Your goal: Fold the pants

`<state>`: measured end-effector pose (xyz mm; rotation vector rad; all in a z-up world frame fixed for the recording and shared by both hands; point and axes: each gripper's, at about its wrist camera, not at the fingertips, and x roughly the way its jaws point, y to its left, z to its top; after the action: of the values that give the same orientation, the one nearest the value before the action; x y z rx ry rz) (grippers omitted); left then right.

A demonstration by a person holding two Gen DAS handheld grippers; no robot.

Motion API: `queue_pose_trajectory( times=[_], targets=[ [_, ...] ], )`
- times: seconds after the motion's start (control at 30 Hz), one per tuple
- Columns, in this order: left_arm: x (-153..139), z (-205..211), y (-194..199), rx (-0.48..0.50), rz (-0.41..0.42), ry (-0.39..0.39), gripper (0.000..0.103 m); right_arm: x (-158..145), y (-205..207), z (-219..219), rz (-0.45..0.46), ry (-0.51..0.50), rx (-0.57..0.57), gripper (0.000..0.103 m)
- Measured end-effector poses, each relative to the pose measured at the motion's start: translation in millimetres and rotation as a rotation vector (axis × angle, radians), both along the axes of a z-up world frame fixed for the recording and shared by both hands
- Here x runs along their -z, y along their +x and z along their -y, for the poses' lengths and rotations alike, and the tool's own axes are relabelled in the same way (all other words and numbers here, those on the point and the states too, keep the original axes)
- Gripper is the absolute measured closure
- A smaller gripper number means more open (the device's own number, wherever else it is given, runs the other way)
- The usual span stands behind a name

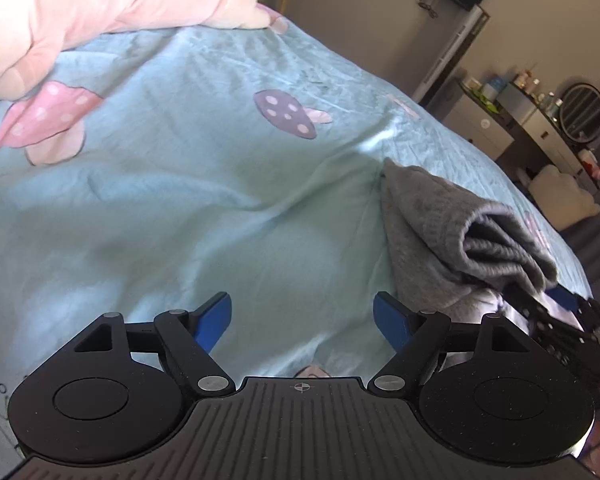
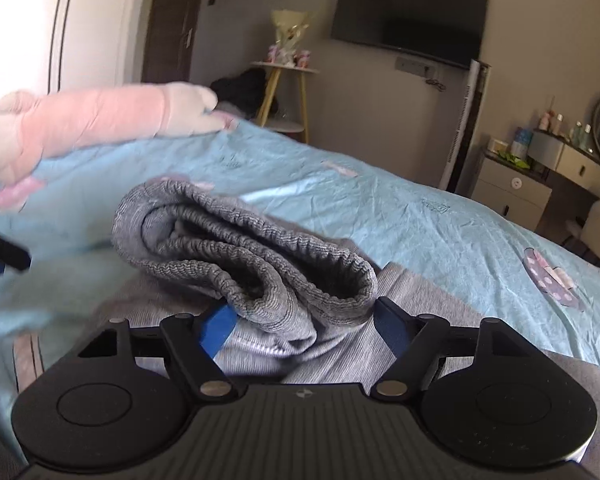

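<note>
We see the grey pants bunched on the bed, their ribbed knit cuff lying between the parted jaws of the right gripper; whether the pads press it is unclear. The left gripper, jaws apart and empty, hangs beside the pile over the wrinkled turquoise mushroom-print bedspread. A pink plush toy lies beyond.
</note>
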<state>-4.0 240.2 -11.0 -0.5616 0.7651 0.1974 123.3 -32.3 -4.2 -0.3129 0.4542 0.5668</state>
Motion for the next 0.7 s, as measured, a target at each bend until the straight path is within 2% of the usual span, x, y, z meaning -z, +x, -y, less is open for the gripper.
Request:
queue_pose_trajectory(
  times=[0.1, 0.17, 0.23, 0.27, 0.3, 0.37, 0.5, 0.57, 0.63, 0.7],
  targets=[
    [-1.6, 9.3, 1.9, 0.031, 0.003, 0.028, 0.020, 5.2, 12.8, -12.5, 0.014, -0.072, -0.049, 0.020],
    [-2.0, 14.3, 2.4, 0.051, 0.001, 0.046, 0.020, 5.1, 22.6, -15.0, -0.014, -0.045, -0.058, 0.021],
    [-3.3, 18.8, 1.7, 0.071, 0.007, 0.059, 0.020, 0.2, 31.2, -14.0, -0.065, 0.008, -0.041, 0.029],
    [-4.6, 21.4, 1.4, 0.082, 0.011, 0.064, 0.020, -3.6, 34.3, -12.0, -0.093, 0.036, -0.025, 0.038],
    [-6.1, 24.1, 1.5, 0.097, 0.017, 0.066, 0.019, -8.8, 37.3, -7.9, -0.129, 0.078, 0.003, 0.045],
    [-8.0, 32.5, 3.1, 0.144, 0.033, 0.067, 0.018, -20.0, 42.4, 5.7, -0.209, 0.209, 0.064, 0.053],
    [-5.6, 63.3, 14.9, 0.293, 0.045, 0.039, 0.015, -38.6, 43.3, 43.4, -0.338, 0.526, 0.161, 0.061],
    [-0.6, 82.7, 28.6, 0.373, 0.013, 0.031, 0.014, -44.7, 38.5, 63.4, -0.394, 0.678, 0.206, 0.063],
    [5.8, 100.6, 44.4, 0.420, -0.037, 0.060, 0.014, -48.0, 32.1, 81.3, -0.429, 0.781, 0.247, 0.063],
    [12.0, 112.4, 60.6, 0.393, -0.141, 0.119, 0.030, -51.4, 20.6, 102.7, -0.433, 0.842, 0.286, 0.064]
  ],
)
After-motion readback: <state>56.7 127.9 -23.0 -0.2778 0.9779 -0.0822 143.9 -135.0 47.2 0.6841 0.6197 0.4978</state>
